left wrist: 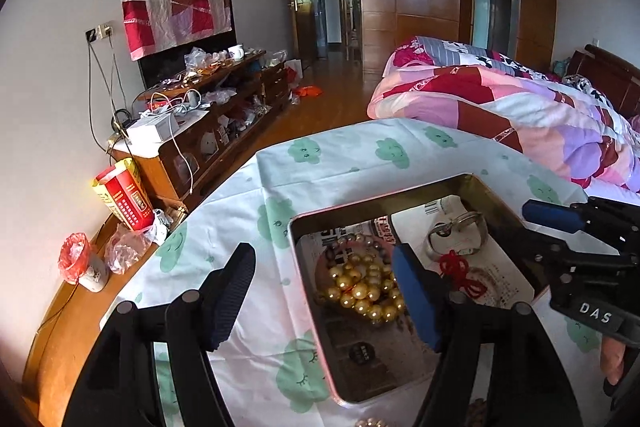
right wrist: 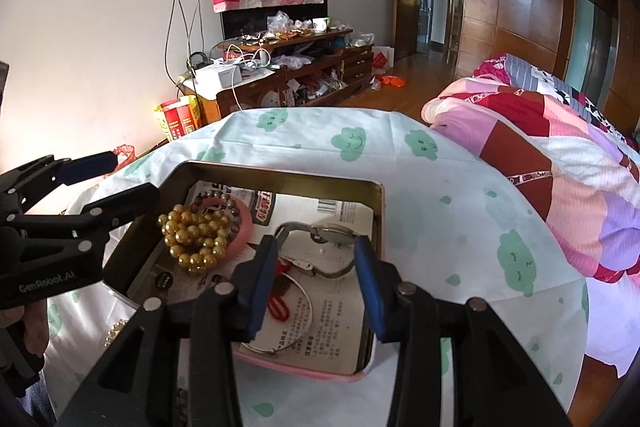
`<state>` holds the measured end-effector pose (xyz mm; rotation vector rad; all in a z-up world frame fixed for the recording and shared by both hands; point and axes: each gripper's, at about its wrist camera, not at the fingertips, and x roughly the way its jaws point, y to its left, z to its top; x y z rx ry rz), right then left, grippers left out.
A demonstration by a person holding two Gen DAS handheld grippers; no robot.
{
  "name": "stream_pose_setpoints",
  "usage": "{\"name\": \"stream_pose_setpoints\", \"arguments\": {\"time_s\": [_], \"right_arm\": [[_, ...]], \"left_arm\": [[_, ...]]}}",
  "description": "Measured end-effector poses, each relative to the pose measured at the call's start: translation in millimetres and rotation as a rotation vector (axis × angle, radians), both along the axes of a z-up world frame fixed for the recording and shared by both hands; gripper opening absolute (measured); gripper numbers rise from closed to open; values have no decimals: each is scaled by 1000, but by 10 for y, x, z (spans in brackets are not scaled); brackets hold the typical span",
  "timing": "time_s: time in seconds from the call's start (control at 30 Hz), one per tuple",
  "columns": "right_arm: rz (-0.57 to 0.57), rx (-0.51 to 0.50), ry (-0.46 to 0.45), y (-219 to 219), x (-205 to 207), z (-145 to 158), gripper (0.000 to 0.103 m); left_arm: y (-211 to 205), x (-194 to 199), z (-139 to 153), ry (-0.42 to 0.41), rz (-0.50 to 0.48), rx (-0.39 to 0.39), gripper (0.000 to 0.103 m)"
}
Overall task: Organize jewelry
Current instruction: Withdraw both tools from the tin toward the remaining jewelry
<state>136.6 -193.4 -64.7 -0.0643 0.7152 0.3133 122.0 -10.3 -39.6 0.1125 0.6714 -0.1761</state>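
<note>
A metal tin (left wrist: 308,315) (right wrist: 378,211) lined with printed paper sits on a cloud-print cloth. In it lie a gold bead bracelet (left wrist: 366,287) (right wrist: 194,237), a pink bangle (right wrist: 244,223), a silver watch (left wrist: 460,233) (right wrist: 332,235), a red knotted cord (left wrist: 460,273) and a thin silver bangle (right wrist: 302,311). My left gripper (left wrist: 324,295) is open and empty, straddling the tin's left wall. My right gripper (right wrist: 316,285) is open and empty over the tin, just above the watch. Each gripper shows in the other's view, the right (left wrist: 568,223) and the left (right wrist: 108,179).
More beads (right wrist: 114,333) (left wrist: 372,422) lie on the cloth (left wrist: 340,159) (right wrist: 440,195) near the tin's near-left corner. A bed with a pink patchwork quilt (left wrist: 520,107) (right wrist: 560,155) is on the right. A cluttered wooden TV cabinet (left wrist: 208,115) (right wrist: 288,67) stands along the left wall.
</note>
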Motion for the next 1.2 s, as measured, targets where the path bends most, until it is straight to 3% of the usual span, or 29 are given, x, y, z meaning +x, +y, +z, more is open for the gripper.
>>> {"name": "stream_pose_setpoints", "arguments": {"time_s": [0.6,1.2], "right_arm": [[2,14,8,-34,-260,-38,48],[-7,14,57,-165,-725,-205,51]], "left_arm": [[117,-333,-54,11,23,14,71],[222,-856,-326,100,36,27,71]]}}
